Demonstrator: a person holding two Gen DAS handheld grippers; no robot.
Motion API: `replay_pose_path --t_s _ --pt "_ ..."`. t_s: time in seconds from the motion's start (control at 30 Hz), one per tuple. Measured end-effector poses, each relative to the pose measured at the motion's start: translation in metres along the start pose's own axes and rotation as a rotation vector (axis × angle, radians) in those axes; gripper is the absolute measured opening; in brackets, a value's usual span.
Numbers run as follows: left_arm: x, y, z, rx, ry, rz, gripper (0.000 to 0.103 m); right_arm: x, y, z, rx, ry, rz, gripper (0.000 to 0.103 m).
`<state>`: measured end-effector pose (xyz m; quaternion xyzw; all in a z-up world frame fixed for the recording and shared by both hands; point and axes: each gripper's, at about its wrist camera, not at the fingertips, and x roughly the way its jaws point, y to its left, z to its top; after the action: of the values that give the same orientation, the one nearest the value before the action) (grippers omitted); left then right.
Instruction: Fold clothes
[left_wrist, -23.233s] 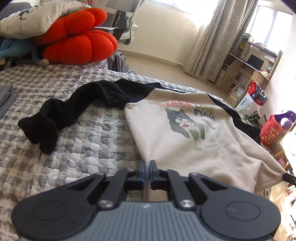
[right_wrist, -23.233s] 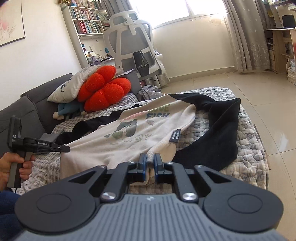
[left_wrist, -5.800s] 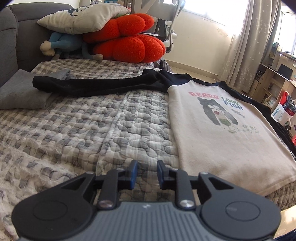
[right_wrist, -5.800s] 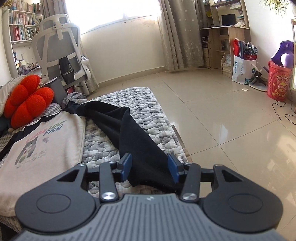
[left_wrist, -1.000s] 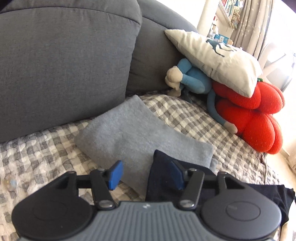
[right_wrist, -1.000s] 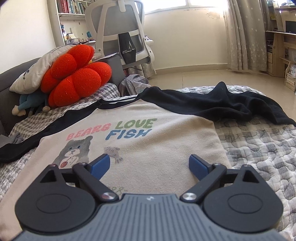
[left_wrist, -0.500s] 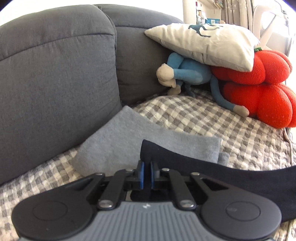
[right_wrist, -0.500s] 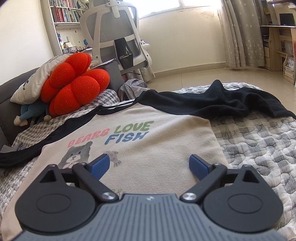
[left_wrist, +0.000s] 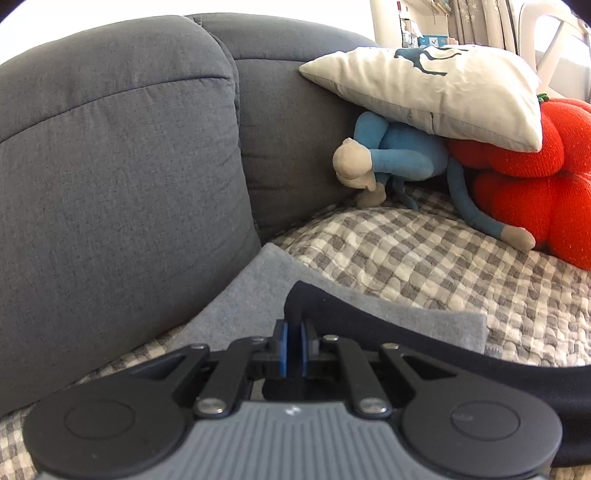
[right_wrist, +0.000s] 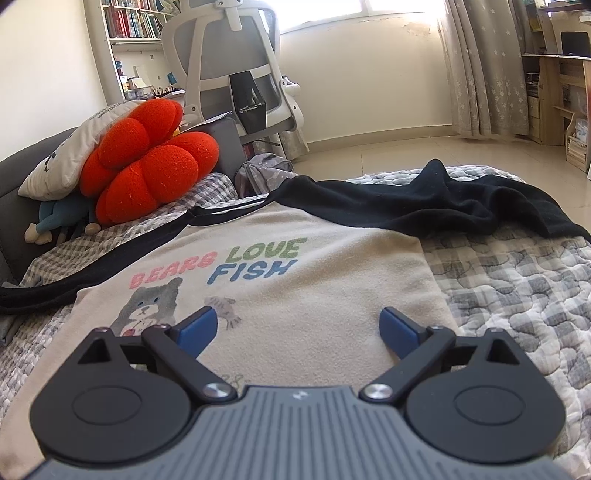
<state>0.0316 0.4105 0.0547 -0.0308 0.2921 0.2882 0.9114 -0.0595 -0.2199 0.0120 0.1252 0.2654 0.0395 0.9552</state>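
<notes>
A cream shirt (right_wrist: 306, 280) with a bear print and black sleeves lies flat on the checked quilt (right_wrist: 517, 295). My left gripper (left_wrist: 293, 341) is shut on the cuff end of its left black sleeve (left_wrist: 388, 332), lifted a little over a folded grey cloth (left_wrist: 266, 288) beside the grey sofa back. That sleeve runs off to the right, and it shows as a taut black band (right_wrist: 92, 269) in the right wrist view. My right gripper (right_wrist: 299, 328) hovers open above the shirt's lower front, nothing between its fingers. The right black sleeve (right_wrist: 461, 206) lies rumpled at the far right.
Grey sofa cushions (left_wrist: 122, 166) rise at the left. A white pillow (left_wrist: 436, 85), a blue plush toy (left_wrist: 399, 155) and a red plush cushion (left_wrist: 535, 177) are piled at the back. A white office chair (right_wrist: 240, 66), bookshelves and a tiled floor (right_wrist: 424, 151) lie beyond the quilt.
My left gripper closed on the black sleeve cuff and has carried it sideways and slightly up, rolling as it went. The right gripper stays open over the shirt, unmoved.
</notes>
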Motion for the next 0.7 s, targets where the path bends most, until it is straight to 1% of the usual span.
replay_pose_path --t_s 0.13,0.17,0.27,0.3,0.37,0.43,0.47,0.5,0.53,0.6,0.63,0.67,0.7 --pt "0.000 -0.008 0.004 0.027 -0.030 -0.010 0.008 0.000 0.000 0.000 -0.001 0.000 0.001 0.097" --pt "0.000 -0.011 0.005 0.034 -0.038 -0.013 0.010 0.000 0.000 0.000 0.001 -0.001 0.002 0.097" --pt "0.003 -0.010 -0.004 0.052 0.015 0.040 0.014 -0.002 -0.002 -0.001 0.012 -0.009 0.003 0.097" --pt "0.001 -0.005 -0.006 0.033 0.023 0.045 0.017 -0.002 -0.002 -0.001 0.017 -0.012 0.003 0.097" --pt "-0.012 0.008 -0.009 -0.023 0.021 0.011 0.037 -0.002 -0.003 -0.001 0.024 -0.015 0.003 0.097" --pt "-0.030 0.020 -0.010 -0.070 0.028 -0.011 0.043 -0.002 -0.004 -0.001 0.028 -0.016 0.005 0.098" --pt "-0.039 0.025 -0.012 -0.090 0.040 -0.027 0.043 -0.002 -0.003 -0.001 0.027 -0.016 0.004 0.098" --pt "-0.052 0.028 -0.016 -0.113 0.061 -0.055 0.043 -0.002 -0.003 -0.001 0.027 -0.016 0.003 0.098" --pt "-0.067 0.029 -0.024 -0.149 0.077 -0.107 0.044 -0.003 -0.003 0.000 0.027 -0.016 0.003 0.098" --pt "-0.102 0.027 -0.048 -0.217 0.100 -0.240 0.045 -0.004 -0.006 0.000 0.043 -0.024 0.014 0.098" --pt "-0.119 0.018 -0.064 -0.210 0.121 -0.310 0.045 -0.005 -0.008 -0.001 0.054 -0.030 0.020 0.098" --pt "-0.136 0.004 -0.081 -0.177 0.140 -0.373 0.045 -0.006 -0.010 -0.001 0.067 -0.036 0.027 0.098" --pt "-0.153 -0.012 -0.096 -0.139 0.141 -0.421 0.045 -0.008 -0.012 -0.001 0.082 -0.043 0.030 0.098"
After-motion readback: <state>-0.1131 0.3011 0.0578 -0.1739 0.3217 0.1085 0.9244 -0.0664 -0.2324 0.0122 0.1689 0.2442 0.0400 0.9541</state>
